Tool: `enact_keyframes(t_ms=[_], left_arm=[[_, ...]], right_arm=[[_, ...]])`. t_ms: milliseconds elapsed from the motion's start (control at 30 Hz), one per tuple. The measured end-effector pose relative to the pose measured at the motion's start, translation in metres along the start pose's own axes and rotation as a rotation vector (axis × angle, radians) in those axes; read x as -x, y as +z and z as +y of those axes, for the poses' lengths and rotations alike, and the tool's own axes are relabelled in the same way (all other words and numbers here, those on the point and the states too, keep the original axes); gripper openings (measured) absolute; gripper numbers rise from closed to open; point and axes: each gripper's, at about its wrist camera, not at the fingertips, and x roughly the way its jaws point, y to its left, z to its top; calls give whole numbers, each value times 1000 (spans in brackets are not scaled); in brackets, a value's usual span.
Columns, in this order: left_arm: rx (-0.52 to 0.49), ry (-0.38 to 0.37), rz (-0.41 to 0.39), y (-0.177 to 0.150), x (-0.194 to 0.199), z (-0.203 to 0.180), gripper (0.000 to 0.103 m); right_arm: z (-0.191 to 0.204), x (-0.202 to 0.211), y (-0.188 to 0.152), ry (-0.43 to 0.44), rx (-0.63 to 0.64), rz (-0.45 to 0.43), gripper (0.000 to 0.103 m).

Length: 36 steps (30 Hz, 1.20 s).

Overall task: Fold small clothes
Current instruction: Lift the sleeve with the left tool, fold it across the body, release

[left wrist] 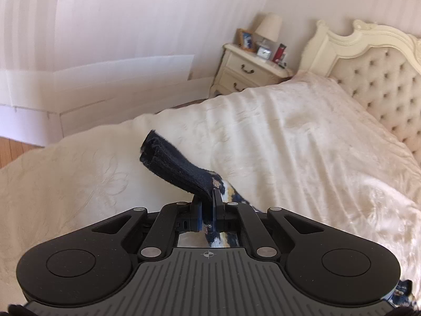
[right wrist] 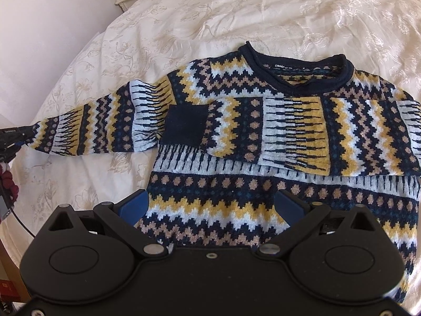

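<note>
Navy, mustard, white and tan zigzag sweater (right wrist: 276,142) (cuff (left wrist: 171,163) plain navy) on a cream floral bedspread (right wrist: 158,21).

Both grippers were matte black with silver screws; the right gripper (right wrist: 210,202) carried blue finger pads (right wrist: 134,205).

A home bedroom: cream tufted headboard (left wrist: 379,79), ivory embroidered bedspread (left wrist: 289,131), cream two-drawer nightstand (left wrist: 247,71) with beige-shaded lamp (left wrist: 268,26).
</note>
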Motion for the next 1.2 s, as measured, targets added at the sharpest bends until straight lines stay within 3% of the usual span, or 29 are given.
enact_keyframes(t_ms=[200,333,600,867,1067,1200], left_arm=[[-144,-122,-92,13,53,-70,6],[-181,-225,-138,14,84,-119,6],[-297,-406,-143,-14,108,-225,6],[-358,-555,-11,-93,91,-321,6],[-420,-580,97,-154,63,-373,6],[-472,-567,164,-186,45,-387,7]], right_arm=[[-13,6,-5,39,-1,-5,101],[-29,15,-12,56,-13,-16,101],[-79,36,-27,58,-73,-41,101],[-132,56,-41,44,-144,-62,101],[-166,67,-52,25,-177,-66,101],[-182,71,-57,9,-195,-70,101]])
